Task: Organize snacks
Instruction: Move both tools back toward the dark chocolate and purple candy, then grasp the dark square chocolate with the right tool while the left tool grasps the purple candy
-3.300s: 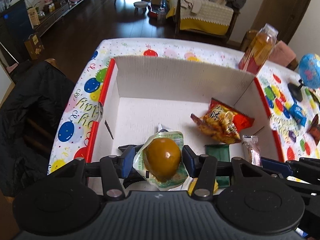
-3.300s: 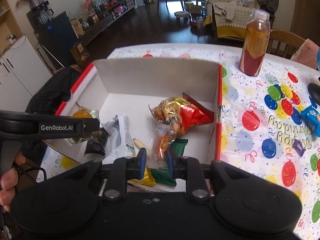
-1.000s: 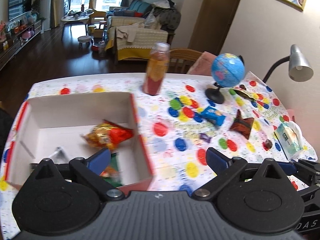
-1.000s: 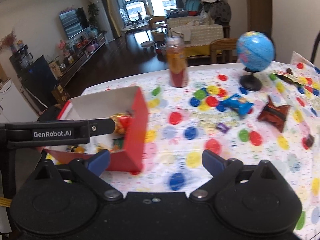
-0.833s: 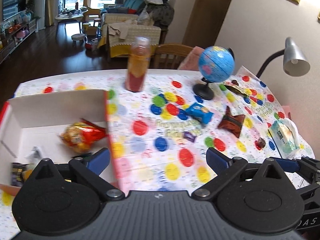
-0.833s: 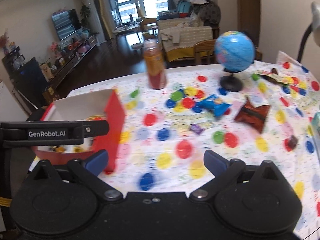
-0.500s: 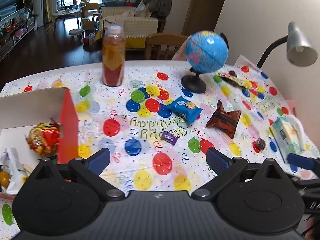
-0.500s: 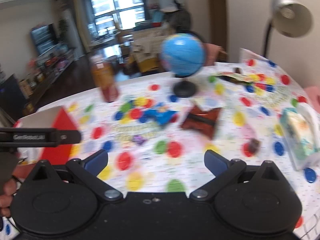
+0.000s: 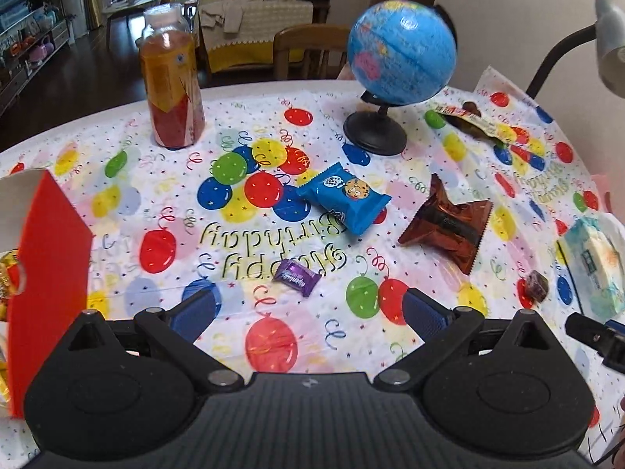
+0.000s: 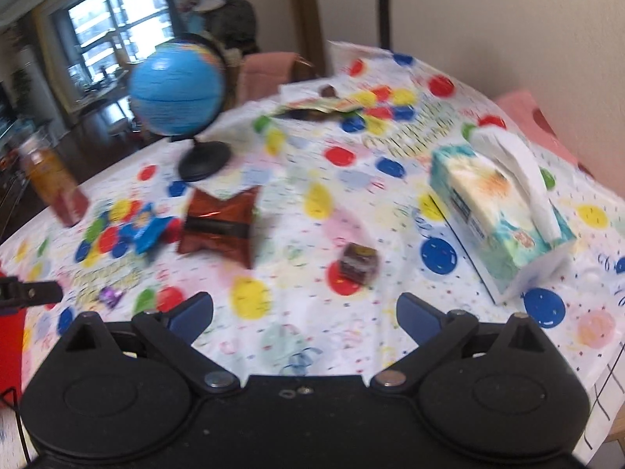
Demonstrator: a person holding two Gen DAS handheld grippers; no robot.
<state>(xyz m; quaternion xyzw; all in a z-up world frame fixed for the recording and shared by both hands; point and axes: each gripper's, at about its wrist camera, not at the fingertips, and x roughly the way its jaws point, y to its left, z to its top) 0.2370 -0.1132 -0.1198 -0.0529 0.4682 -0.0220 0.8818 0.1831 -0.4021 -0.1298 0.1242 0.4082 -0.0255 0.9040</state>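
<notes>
My left gripper (image 9: pixel 308 314) is open and empty above the balloon tablecloth, just short of a small purple candy (image 9: pixel 295 276). Beyond it lie a blue cookie pack (image 9: pixel 345 201) and a brown foil pack (image 9: pixel 449 222). The red-sided box (image 9: pixel 47 273) with snacks stands at the far left. My right gripper (image 10: pixel 304 316) is open and empty, with a small dark wrapped candy (image 10: pixel 358 262) ahead of it. The brown foil pack (image 10: pixel 220 224), blue cookie pack (image 10: pixel 150 230) and purple candy (image 10: pixel 111 295) lie to its left, blurred.
A globe (image 9: pixel 400 62) on a black stand and a juice bottle (image 9: pixel 172 90) stand at the back. A tissue box (image 10: pixel 496 211) sits at the right, beside a desk lamp (image 9: pixel 605 43). A flat snack wrapper (image 9: pixel 472 123) lies behind the globe.
Both grippers let go of the snacks in the box, opened, and swung right across the table. The box has slid to the left edge of both views.
</notes>
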